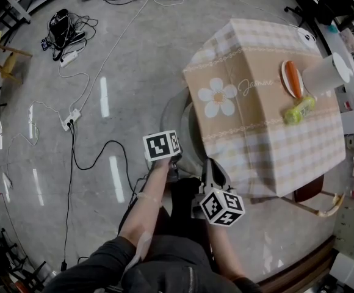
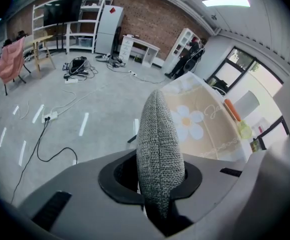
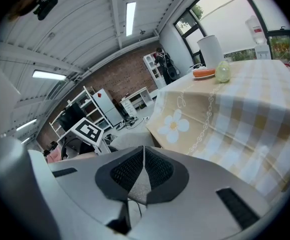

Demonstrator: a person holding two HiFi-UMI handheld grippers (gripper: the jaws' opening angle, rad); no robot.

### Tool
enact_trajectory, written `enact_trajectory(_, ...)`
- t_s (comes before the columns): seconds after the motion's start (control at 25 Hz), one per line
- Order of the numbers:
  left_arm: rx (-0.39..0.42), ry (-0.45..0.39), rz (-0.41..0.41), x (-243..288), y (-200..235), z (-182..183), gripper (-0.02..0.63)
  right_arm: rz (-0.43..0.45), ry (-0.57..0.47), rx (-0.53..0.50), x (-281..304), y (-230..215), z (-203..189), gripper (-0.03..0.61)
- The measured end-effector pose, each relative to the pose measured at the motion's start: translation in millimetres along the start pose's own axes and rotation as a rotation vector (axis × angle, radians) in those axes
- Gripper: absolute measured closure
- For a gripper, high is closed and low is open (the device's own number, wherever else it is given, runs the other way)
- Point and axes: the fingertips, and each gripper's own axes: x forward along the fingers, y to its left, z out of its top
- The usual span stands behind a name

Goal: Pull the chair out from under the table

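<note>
Chair [image 1: 178, 124] facing table [image 1: 268, 145], backrest [image 2: 160, 144] upright in left gripper [image 2: 160, 181]

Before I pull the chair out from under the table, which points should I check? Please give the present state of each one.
1. Left claw closed on the chair back: ok, the grey fabric edge sits between its pads.
2. Right claw helping with the grip: not ok, it is shut on nothing.
3. Floor behind the chair free: not ok, a black cable lies there.
4. Tablecloth free of the chair: cannot tell, it hangs close beside it.
5. White roll steady: ok, it stands upright on the tablecloth.
</note>
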Motion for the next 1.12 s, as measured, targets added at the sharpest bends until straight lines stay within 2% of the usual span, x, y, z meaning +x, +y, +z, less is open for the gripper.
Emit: enact_trajectory(1.12,0.023,0.006,-0.003,-13.4,22.2,1.3,0.526,0.005,0.012,-0.035,1.4,22.8,-11.3,0.561)
